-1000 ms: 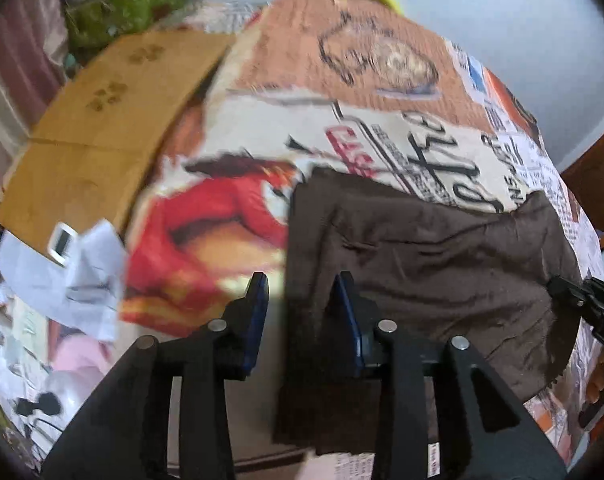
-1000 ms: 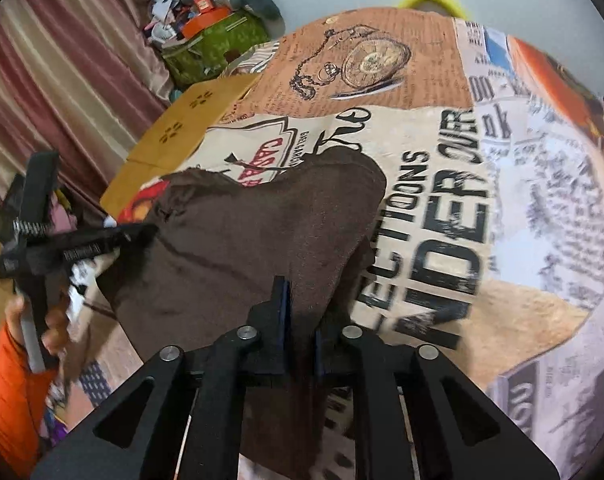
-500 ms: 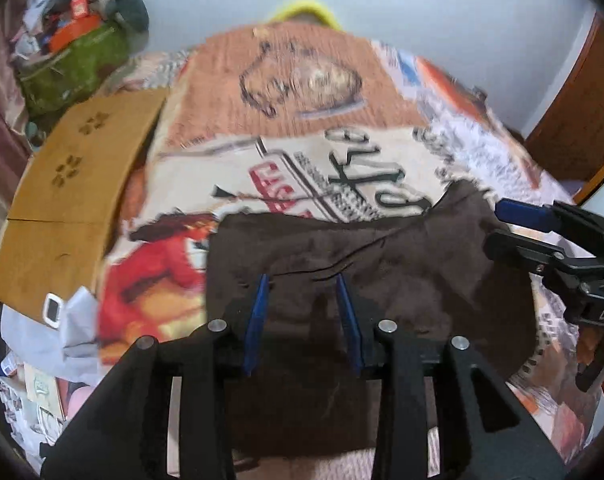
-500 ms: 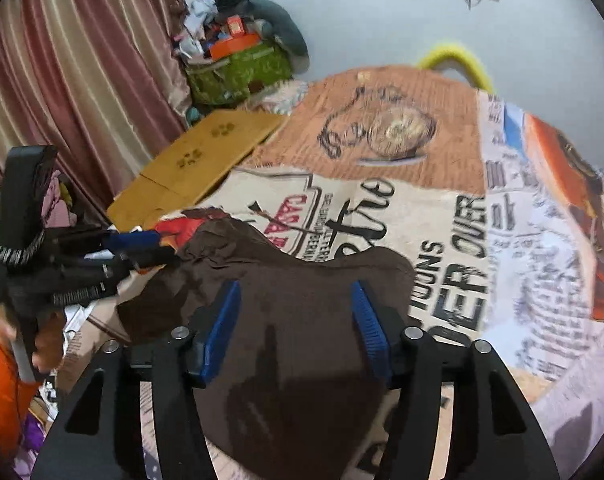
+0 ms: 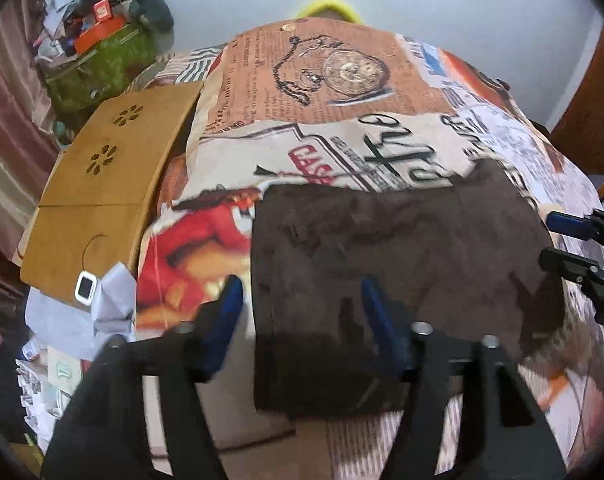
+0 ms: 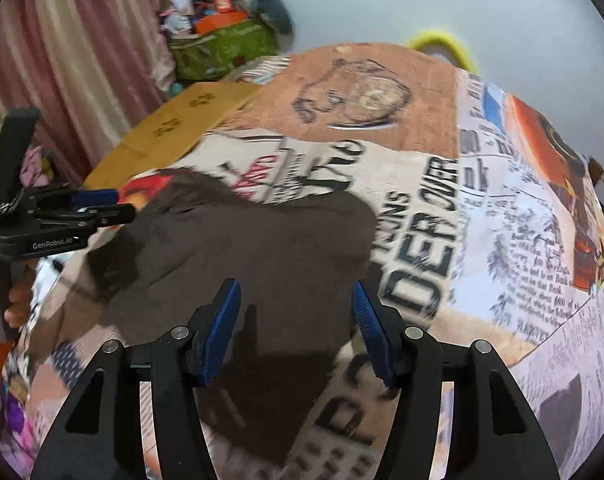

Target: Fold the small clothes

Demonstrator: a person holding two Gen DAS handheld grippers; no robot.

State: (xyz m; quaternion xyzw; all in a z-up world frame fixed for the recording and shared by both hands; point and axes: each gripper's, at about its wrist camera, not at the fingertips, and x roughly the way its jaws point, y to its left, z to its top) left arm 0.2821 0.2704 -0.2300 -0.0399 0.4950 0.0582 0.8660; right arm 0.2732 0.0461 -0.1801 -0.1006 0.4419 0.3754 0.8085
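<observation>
A dark brown garment (image 5: 402,256) lies flat and folded on the newspaper-print bedspread (image 5: 334,92). My left gripper (image 5: 300,296) hovers over its near left edge; its jaws are opening and nothing sits between the blue pads. In the right wrist view the same garment (image 6: 238,248) spreads below my right gripper (image 6: 296,304), which stands open above it with nothing gripped. Each gripper shows in the other's view: the right gripper (image 5: 566,240) at the far right edge, the left gripper (image 6: 102,208) at the left, held by a hand (image 6: 16,304).
A wooden lap desk (image 5: 102,200) rests at the bed's left side with a white paper and a small device (image 5: 87,286) near it. A green bag with clutter (image 6: 222,48) stands by the curtain (image 6: 62,60). A yellow ring (image 6: 442,42) peeks behind the bed.
Both grippers let go of the brown garment and spread their jaws. They lifted slightly, and the garment now lies flat on the bedspread.
</observation>
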